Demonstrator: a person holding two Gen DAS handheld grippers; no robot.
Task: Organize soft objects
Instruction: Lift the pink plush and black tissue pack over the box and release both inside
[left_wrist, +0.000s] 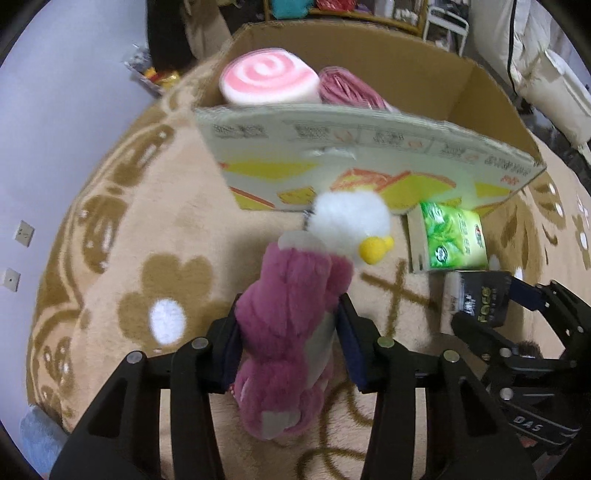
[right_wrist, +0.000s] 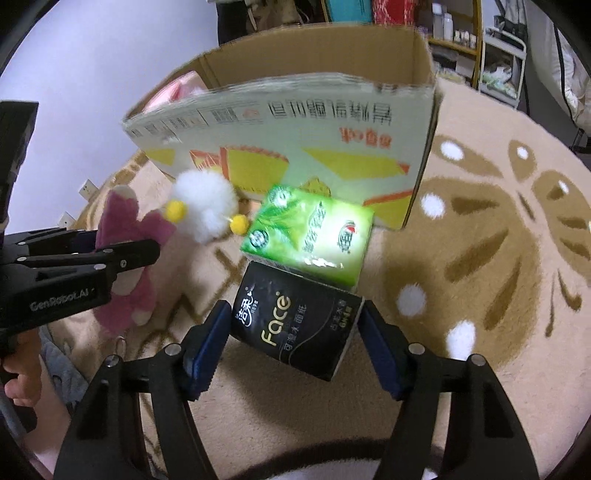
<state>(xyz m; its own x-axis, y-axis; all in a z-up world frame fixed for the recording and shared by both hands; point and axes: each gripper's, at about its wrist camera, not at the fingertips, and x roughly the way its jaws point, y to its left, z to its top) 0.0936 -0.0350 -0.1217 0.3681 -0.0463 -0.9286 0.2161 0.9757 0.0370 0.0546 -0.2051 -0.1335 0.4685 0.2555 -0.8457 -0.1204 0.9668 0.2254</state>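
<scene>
While both hands are busy, the big tan rug (right_wrist: 480, 240) with brown flowers lies under everything. No counter shows; the things sit on this rug on the floor.

Next in size is the cardboard box (left_wrist: 369, 147). It stands open at the top, so soft things can drop in. A pink and white swirl cushion (left_wrist: 267, 75) and a pink bundle (left_wrist: 347, 90) already lie inside, at the left end. The rest of the inside is hidden by the near wall.

The left hand-held gripper (left_wrist: 288, 328) pinches a purple plush toy (left_wrist: 291, 295) around its middle, with one finger on each side. The toy points toward the box, likely so it can go in next. A fluffy white ball (left_wrist: 351, 221) with a yellow pom-pom sits at its far end. I cannot tell if the ball is part of the toy or hangs from it. The toy's face is hard to make out.

The right hand-held gripper (right_wrist: 295, 332) has its blue pads at both sides of a black tissue pack (right_wrist: 295, 321). They seem to squeeze it, but the right pad may only touch a corner. The pack's far edge meets a green tissue pack (right_wrist: 310, 232), which rests against the box's front wall.

Both views are a bit blurry, so small print is hard to read.
</scene>
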